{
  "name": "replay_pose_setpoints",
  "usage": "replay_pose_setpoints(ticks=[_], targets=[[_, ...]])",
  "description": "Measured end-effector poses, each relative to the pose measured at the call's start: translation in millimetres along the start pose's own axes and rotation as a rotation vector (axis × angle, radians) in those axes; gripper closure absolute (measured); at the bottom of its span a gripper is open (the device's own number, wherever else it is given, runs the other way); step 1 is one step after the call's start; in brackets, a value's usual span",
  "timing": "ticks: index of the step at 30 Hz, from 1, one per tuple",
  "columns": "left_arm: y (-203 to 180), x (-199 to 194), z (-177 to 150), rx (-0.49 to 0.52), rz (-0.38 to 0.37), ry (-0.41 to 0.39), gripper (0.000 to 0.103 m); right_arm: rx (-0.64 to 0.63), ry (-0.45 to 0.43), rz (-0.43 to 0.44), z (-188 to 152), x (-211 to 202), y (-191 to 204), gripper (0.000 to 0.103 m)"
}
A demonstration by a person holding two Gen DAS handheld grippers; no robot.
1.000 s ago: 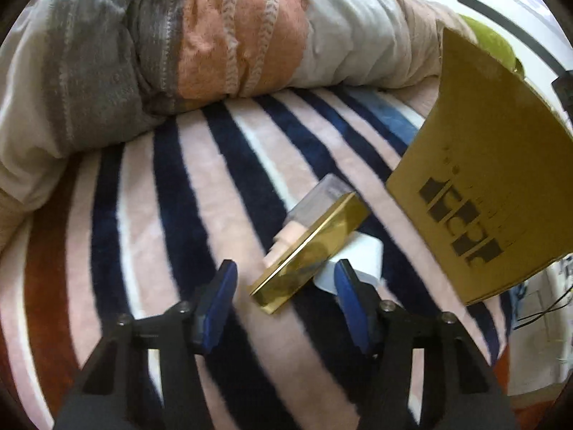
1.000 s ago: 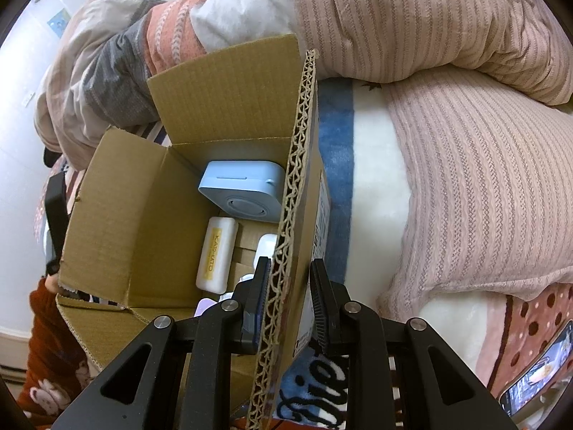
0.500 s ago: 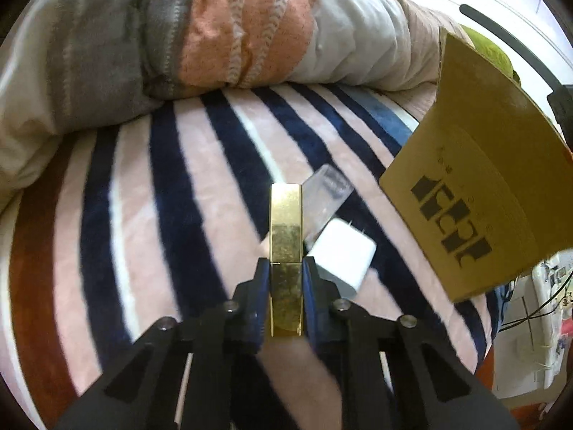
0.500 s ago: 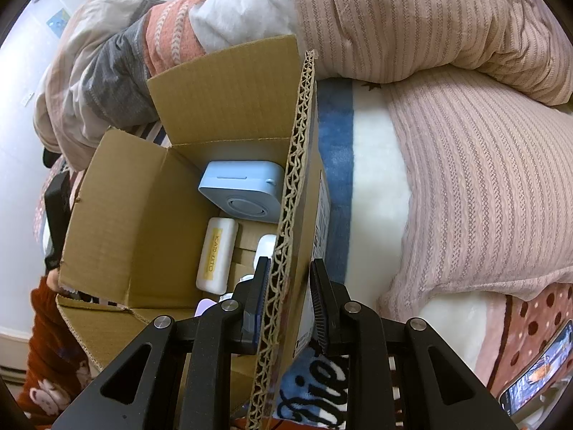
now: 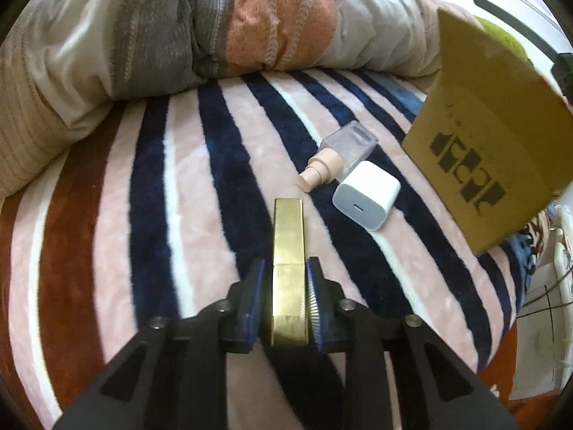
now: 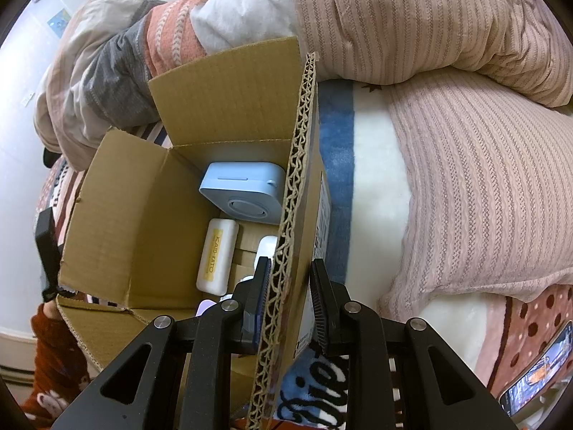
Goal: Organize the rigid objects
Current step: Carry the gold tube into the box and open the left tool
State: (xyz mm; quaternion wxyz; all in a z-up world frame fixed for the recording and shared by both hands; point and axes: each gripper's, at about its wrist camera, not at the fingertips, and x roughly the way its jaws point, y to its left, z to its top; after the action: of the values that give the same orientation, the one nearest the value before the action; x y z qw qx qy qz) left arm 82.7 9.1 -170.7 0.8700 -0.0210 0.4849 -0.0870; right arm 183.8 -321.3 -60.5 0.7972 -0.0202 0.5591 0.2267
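Left tongs (image 5: 286,294) clamp gold bar (image 5: 288,251); right tongs (image 6: 288,294) prob. pinch box flap (image 6: 293,193).

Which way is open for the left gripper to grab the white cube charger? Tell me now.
Probably none right now: the left gripper has its jaws shut on the flat gold rectangular case. The white cube charger lies uncovered on the striped fleece blanket, ahead and right, so it could be grabbed once the case is released.
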Motion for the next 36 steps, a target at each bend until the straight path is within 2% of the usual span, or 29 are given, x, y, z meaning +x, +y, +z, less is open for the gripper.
replay_pose_setpoints(ticks=[4,9,13,17,19,21,24,27,30,32,36], targets=[[-4,2,5,-0.009,0.041,-0.012,0.088,0.005,-0.001,0.004,0,0,-1,0.084],[-10,-37,25,0.008,0.076,-0.102,0.088,0.003,0.000,0.004,2,-1,-1,0.084],[-29,-90,59,0.050,0.046,-0.214,0.088,0.002,0.000,0.006,2,-1,-2,0.084],[-80,-130,99,0.140,-0.047,-0.293,0.088,0.002,0.000,0.007,3,-1,-3,0.084],[-105,-135,115,0.178,-0.115,-0.278,0.088,0.002,-0.001,0.007,2,-1,-2,0.084],[-138,-125,134,0.217,-0.164,-0.218,0.088,0.002,-0.001,0.006,2,-1,-2,0.084],[-170,-101,147,0.275,-0.151,-0.139,0.088,0.001,-0.004,0.006,2,-1,-2,0.084],[-189,-60,156,0.265,-0.162,0.024,0.088,0.000,-0.007,0.010,1,-1,-2,0.084],[-198,-38,151,0.284,-0.125,0.100,0.088,0.001,-0.008,0.012,0,-2,-2,0.084],[-202,-31,150,0.289,-0.117,0.115,0.088,0.000,-0.009,0.011,0,-2,-2,0.084],[-200,-37,152,0.284,-0.120,0.097,0.088,0.002,-0.014,0.015,-1,-2,-1,0.083]])
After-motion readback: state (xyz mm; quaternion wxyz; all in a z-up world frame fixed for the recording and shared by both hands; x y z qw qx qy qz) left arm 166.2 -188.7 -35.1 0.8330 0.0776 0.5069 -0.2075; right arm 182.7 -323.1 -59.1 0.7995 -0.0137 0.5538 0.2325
